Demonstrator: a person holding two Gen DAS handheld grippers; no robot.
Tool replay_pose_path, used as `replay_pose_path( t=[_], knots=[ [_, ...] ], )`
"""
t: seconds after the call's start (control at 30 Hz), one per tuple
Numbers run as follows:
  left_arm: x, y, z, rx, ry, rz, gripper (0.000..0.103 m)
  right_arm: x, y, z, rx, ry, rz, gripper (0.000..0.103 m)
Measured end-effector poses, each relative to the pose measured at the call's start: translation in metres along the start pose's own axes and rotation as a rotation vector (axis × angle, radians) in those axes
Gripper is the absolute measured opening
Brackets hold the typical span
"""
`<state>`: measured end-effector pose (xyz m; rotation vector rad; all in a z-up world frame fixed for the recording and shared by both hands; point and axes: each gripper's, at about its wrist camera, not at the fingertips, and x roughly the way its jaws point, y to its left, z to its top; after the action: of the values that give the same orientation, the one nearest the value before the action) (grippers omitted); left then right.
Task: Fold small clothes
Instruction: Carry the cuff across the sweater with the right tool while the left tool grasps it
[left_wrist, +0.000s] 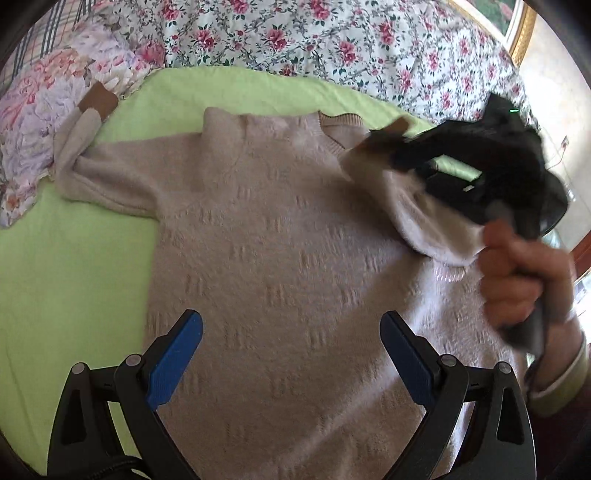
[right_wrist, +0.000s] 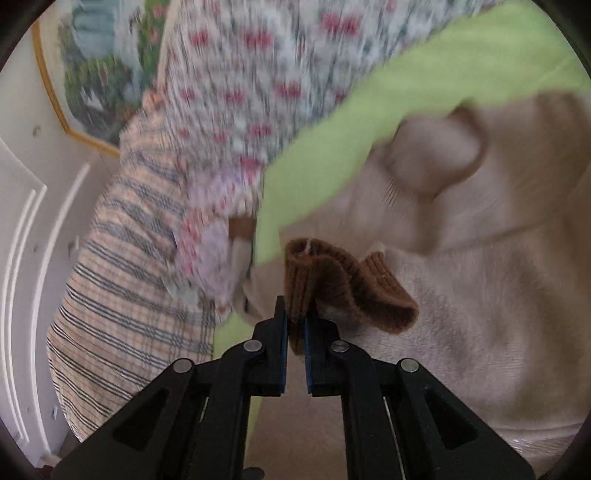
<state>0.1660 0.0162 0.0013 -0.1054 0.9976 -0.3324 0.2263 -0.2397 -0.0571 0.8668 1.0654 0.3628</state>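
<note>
A small beige knit sweater (left_wrist: 280, 236) lies flat on a lime green sheet (left_wrist: 74, 266), collar toward the far side. Its left sleeve (left_wrist: 85, 147) stretches out to the left, ending in a brown cuff (left_wrist: 99, 100). My left gripper (left_wrist: 291, 332) hovers open over the sweater's lower body, with nothing between its blue pads. My right gripper (right_wrist: 296, 317) is shut on the brown cuff (right_wrist: 332, 280) of the right sleeve. In the left wrist view that gripper (left_wrist: 384, 142) holds the right sleeve (left_wrist: 417, 214) lifted over the sweater's right shoulder, with a person's hand (left_wrist: 524, 280) on its handle.
A floral quilt (left_wrist: 332, 44) runs along the far side of the green sheet. A plaid cloth (right_wrist: 129, 277) and a pale floral pillow (left_wrist: 40, 122) lie at the left. A gold-framed picture (right_wrist: 96, 77) hangs on the white wall.
</note>
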Motion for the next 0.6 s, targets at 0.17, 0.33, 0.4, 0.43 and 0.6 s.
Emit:
replay_pose_path(
  t=[0.17, 0.33, 0.4, 0.43, 0.6],
  knots=[
    [0.026, 0.011, 0.014, -0.043, 0.004, -0.054, 0.097, 0.031, -0.008, -0.008, 0.026, 0.087, -0.086, 0.043],
    [0.075, 0.010, 0.038, -0.077, 0.067, -0.112, 0.097, -0.009, -0.008, -0.011, 0.030, 0.015, -0.054, 0.076],
    [0.096, 0.010, 0.051, -0.097, 0.073, -0.112, 0.099, -0.040, -0.008, -0.014, 0.014, -0.048, -0.058, 0.076],
    [0.101, 0.009, 0.057, -0.099, 0.058, -0.111, 0.099, -0.055, -0.008, -0.016, 0.010, -0.078, -0.060, 0.076],
    [0.125, 0.007, 0.091, -0.117, -0.023, -0.145, 0.078, -0.113, -0.014, -0.033, 0.008, -0.203, -0.128, 0.076]
  ],
)
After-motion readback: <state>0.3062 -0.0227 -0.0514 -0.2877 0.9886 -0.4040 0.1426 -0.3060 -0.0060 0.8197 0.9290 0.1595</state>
